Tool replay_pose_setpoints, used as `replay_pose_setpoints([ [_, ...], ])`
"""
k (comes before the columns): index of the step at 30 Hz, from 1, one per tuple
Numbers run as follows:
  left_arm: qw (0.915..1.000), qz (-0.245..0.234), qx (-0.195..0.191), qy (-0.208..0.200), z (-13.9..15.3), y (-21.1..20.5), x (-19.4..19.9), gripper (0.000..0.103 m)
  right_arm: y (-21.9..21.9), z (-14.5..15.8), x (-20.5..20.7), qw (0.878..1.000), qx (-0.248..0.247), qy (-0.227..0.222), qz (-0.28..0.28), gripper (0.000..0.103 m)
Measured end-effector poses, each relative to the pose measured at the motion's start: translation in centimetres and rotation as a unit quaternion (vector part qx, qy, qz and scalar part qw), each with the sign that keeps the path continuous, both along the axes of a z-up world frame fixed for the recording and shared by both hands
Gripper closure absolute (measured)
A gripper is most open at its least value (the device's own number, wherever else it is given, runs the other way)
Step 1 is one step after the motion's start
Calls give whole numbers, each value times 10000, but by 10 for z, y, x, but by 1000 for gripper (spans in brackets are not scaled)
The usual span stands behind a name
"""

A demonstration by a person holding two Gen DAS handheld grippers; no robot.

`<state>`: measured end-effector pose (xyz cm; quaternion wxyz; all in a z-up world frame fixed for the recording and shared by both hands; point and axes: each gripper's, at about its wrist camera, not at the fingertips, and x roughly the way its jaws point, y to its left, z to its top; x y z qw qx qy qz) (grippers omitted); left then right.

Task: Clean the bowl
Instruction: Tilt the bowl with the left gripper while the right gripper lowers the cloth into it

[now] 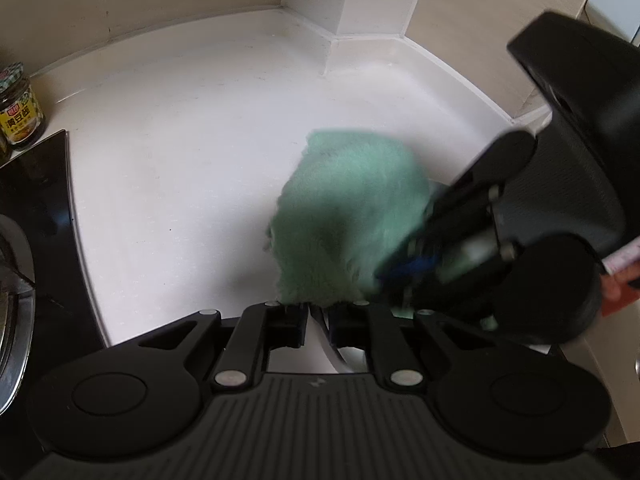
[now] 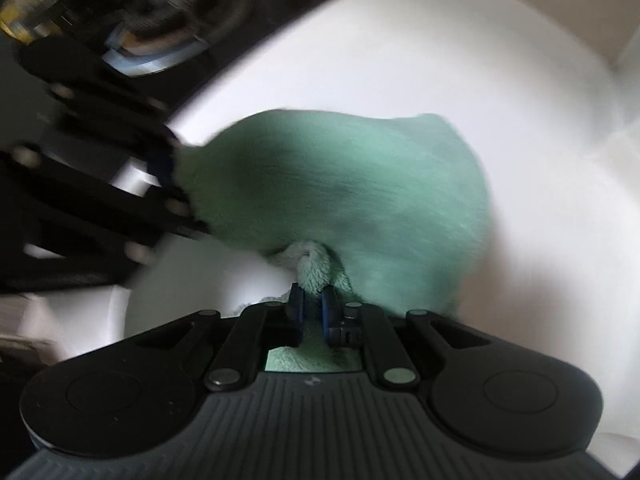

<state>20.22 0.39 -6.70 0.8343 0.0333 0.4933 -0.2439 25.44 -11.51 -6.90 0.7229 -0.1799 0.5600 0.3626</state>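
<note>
My left gripper [image 1: 318, 312] sits at the bottom of the left wrist view, jaws narrow, pinching the thin white rim of the bowl [image 1: 334, 344]. Most of the bowl is hidden under the gripper body. A fluffy green cloth [image 1: 352, 216] hangs just in front. My right gripper [image 1: 396, 276] reaches in from the right, blurred, holding it. In the right wrist view the right gripper [image 2: 313, 300] is shut on a bunched fold of the green cloth [image 2: 340, 184], which spreads over the white bowl [image 2: 208, 280]. The left gripper [image 2: 172, 176] shows blurred at the cloth's left edge.
A white countertop [image 1: 180, 140] runs back to a tiled wall corner [image 1: 360, 0]. At the left are a black hob [image 1: 36, 208] with a metal burner [image 1: 12, 300] and a yellow-labelled jar [image 1: 20, 108]. A person's hand [image 1: 616, 288] is at the right edge.
</note>
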Motion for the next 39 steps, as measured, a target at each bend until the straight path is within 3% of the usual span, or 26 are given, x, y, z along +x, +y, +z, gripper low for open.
replay_pose_setpoints([
  [3, 10000, -25, 13, 7, 0, -1, 0, 96, -1, 1, -13, 9975, -472, 179, 488, 98],
  [5, 10000, -53, 24, 13, 0, -1, 0, 96, -4, 4, -15, 9932, -1014, -165, 539, 98],
  [7, 10000, -83, 32, 23, 1, -1, 0, 95, -5, 6, -10, 9917, -1145, -508, 274, 98],
  [9, 9999, -98, 54, 8, 1, -1, -1, 95, -1, 7, -6, 9952, -758, -612, -87, 96],
  [11, 9999, -105, 62, 2, 1, 0, 0, 95, -2, 10, -9, 9983, -367, -419, -191, 97],
  [12, 9999, -107, 59, 2, 1, 0, 0, 95, -10, 17, -6, 9992, 129, -51, -387, 97],
  [14, 9999, -111, 44, 4, 1, 0, 1, 95, -29, 40, -4, 9944, 644, -116, -832, 97],
  [17, 9999, -140, 56, -8, 1, -1, 1, 95, -70, 84, -9, 9743, 1382, -457, -1719, 97],
  [20, 9999, -161, 45, -9, 1, 0, 1, 95, -96, 105, -17, 9564, 1614, -852, -2279, 97],
  [24, 9998, -170, 39, -4, 1, 0, 2, 95, -137, 113, -32, 9233, 2151, -1162, -2963, 97],
  [26, 9998, -180, 42, -10, 1, 0, 2, 95, -156, 111, -32, 9188, 2094, -1179, -3130, 97],
  [34, 9998, -197, 14, -23, 0, 0, 2, 95, -115, 30, -10, 9269, 1678, -413, -3333, 93],
  [37, 9998, -190, 1, -30, 0, 0, 2, 95, -114, 38, -19, 9341, 1515, -651, -3168, 80],
  [38, 9998, -188, -3, -32, -1, 0, 2, 95, -111, 46, -26, 9381, 1465, -882, -3013, 69],
  [39, 9998, -186, -7, -34, -1, 1, 2, 95, -99, 49, -33, 9423, 1388, -1077, -2849, 69],
])
